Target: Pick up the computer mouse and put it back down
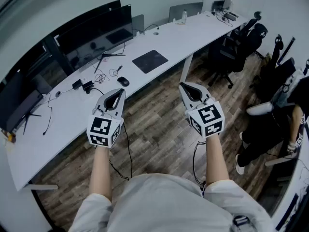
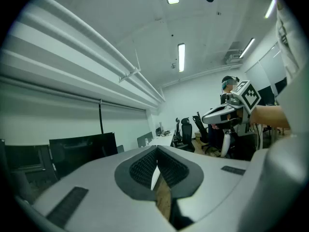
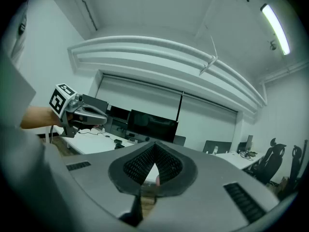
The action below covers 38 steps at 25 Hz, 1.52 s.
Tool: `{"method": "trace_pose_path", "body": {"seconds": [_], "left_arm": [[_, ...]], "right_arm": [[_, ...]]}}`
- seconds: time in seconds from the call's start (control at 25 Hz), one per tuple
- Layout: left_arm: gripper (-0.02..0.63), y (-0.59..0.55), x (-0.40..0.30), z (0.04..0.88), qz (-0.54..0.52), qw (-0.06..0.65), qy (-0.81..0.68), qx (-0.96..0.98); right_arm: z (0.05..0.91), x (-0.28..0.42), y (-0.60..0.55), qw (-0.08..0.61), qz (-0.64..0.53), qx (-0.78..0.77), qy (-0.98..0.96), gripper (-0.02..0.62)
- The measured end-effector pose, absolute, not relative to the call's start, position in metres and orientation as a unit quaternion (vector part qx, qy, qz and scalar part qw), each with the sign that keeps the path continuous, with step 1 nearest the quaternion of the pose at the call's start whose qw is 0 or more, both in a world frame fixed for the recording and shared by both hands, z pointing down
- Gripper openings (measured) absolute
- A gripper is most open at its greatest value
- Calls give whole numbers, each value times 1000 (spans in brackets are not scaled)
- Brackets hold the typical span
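The black computer mouse [image 1: 123, 81] lies on the long white desk [image 1: 159, 37], left of a black mouse pad [image 1: 150, 61]. Both grippers hang over the wooden floor in front of the desk, held level and side by side. My left gripper [image 1: 119, 92] points at the desk just short of the mouse, with its tips together and nothing between them. My right gripper [image 1: 184, 86] is shut and empty too, off to the right of the mouse. In the left gripper view the jaws [image 2: 156, 150] meet at the tip. The right gripper view shows its jaws [image 3: 154, 147] shut as well.
Dark monitors [image 1: 96, 33] line the desk's far side, with cables and adapters [image 1: 87, 86] near the mouse. A bottle [image 1: 184, 16] stands at the far end. Black office chairs [image 1: 241, 42] and a seated person [image 1: 275, 124] are to the right.
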<state>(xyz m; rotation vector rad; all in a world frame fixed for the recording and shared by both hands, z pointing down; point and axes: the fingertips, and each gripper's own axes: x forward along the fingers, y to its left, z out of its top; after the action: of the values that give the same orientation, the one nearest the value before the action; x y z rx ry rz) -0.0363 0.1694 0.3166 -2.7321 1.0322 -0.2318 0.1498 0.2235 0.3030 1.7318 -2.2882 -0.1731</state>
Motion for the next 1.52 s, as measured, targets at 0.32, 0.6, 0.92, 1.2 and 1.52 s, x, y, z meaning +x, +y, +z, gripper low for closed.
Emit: {"method": "trace_pose_path", "body": {"seconds": [0.32,0.6,0.92,1.2,1.52], "left_arm": [[17,188,-17,322,-82,105,364,-922],[18,162,-17,333,-86,93,382,-915],[18,54,-27,350,-84,88,398,-909],[18,-61,-58,350,-88,79,408,-905],[18,-166,-112,369,-103,58,433,-894]], "right_arm": [[308,171,241,110,-49,573,-811,14],[318,178,221,113,-42,560,-820,12],[330,168,115,114,-31,563,-818,15],[328,135,-8,119,-20,559,-820,15],[358,81,-128,133,19,532,-836,49]]}}
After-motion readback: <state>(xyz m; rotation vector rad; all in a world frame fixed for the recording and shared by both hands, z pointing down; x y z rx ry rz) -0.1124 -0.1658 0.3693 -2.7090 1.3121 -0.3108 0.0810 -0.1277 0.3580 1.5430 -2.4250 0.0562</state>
